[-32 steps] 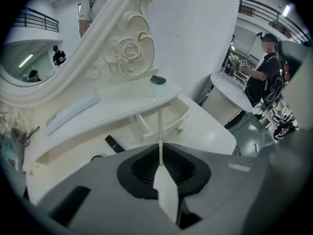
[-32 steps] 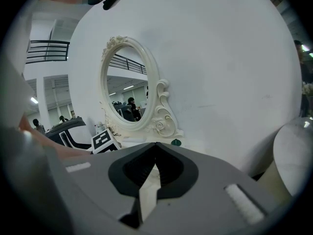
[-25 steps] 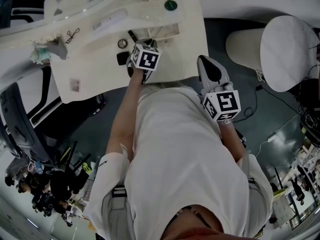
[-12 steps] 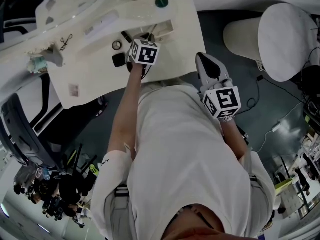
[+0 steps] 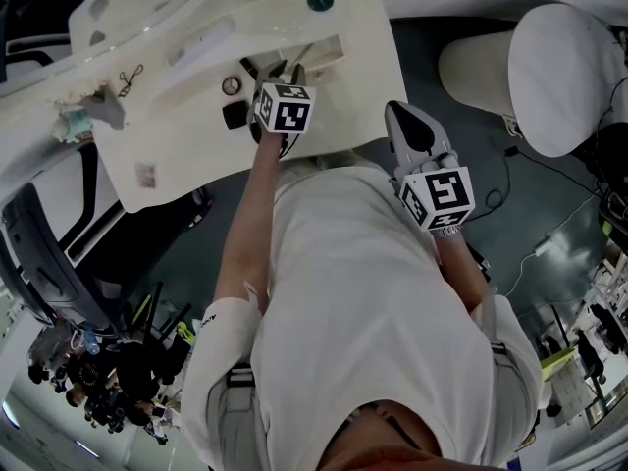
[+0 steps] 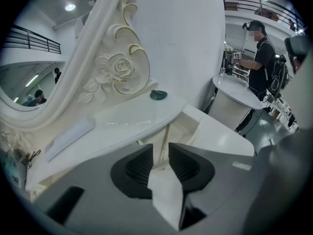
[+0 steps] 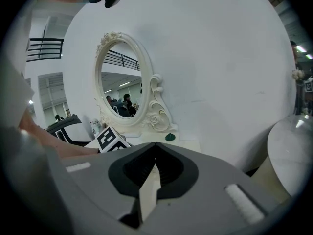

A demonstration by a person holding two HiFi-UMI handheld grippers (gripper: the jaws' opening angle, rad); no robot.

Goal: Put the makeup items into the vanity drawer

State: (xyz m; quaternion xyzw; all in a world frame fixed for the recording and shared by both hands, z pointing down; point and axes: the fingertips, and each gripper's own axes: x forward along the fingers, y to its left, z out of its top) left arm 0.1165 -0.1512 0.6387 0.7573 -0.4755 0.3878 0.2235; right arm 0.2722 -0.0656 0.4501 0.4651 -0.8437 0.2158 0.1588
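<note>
Open drawer [image 6: 205, 127] free from above, raised shelf [image 6: 132, 116] just behind, mirror frame [image 6: 117, 67] beyond

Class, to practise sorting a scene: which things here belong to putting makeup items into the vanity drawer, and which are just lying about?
For the job:
drawer
round case
black box
black stick

Lying about:
stool
clip
mirror

Vanity top [image 5: 186, 155]: cream
Mirror frame [image 6: 117, 67]: white, gilt-edged rose scrolls
Disc [image 5: 319, 0]: dark green
Marker cubes [image 5: 285, 109]: black-and-white squares
Left gripper [image 6: 160, 153]: grey, black pads
</note>
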